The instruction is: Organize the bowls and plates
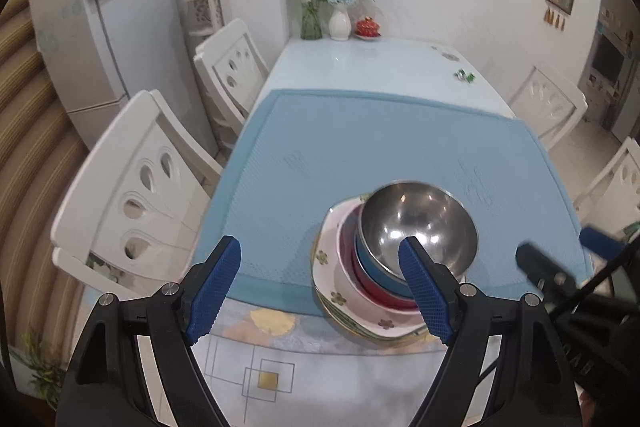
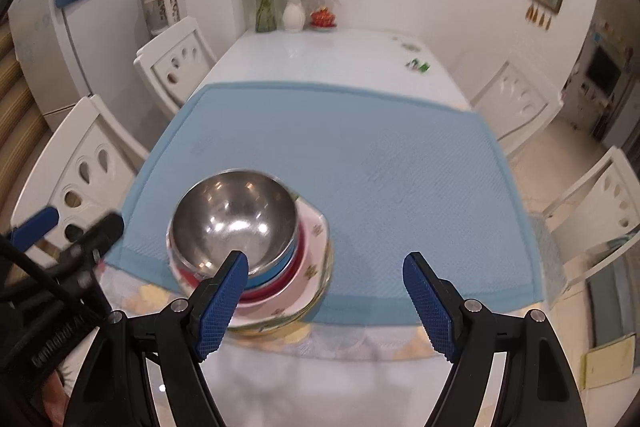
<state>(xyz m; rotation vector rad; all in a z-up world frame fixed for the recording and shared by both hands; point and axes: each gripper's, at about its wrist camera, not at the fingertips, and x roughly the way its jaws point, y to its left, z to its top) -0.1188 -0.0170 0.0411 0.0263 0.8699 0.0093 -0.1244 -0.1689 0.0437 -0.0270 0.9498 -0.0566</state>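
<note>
Already nested into one pile, the dishes sit at the near edge of the blue mat (image 1: 360, 147) on the worktop (image 1: 380, 59): a shiny steel bowl (image 1: 416, 223) on top, inside a blue bowl (image 1: 372, 267), inside a red bowl (image 1: 384, 297), all resting in a pink flowered dish (image 1: 340, 267) over a square floral plate (image 1: 320, 259) whose near part overhangs the mat's border.

The left gripper (image 1: 320, 291) hangs with its jaws spread wide and nothing between them; the stack lies ahead and toward its right finger, whose blue pad overlaps the steel bowl's near rim in that view, though contact cannot be told. The right gripper (image 2: 324, 301) is likewise spread and empty, with the stack ahead of its left finger. Each gripper shows blurred at the edge of the other's view.
</note>
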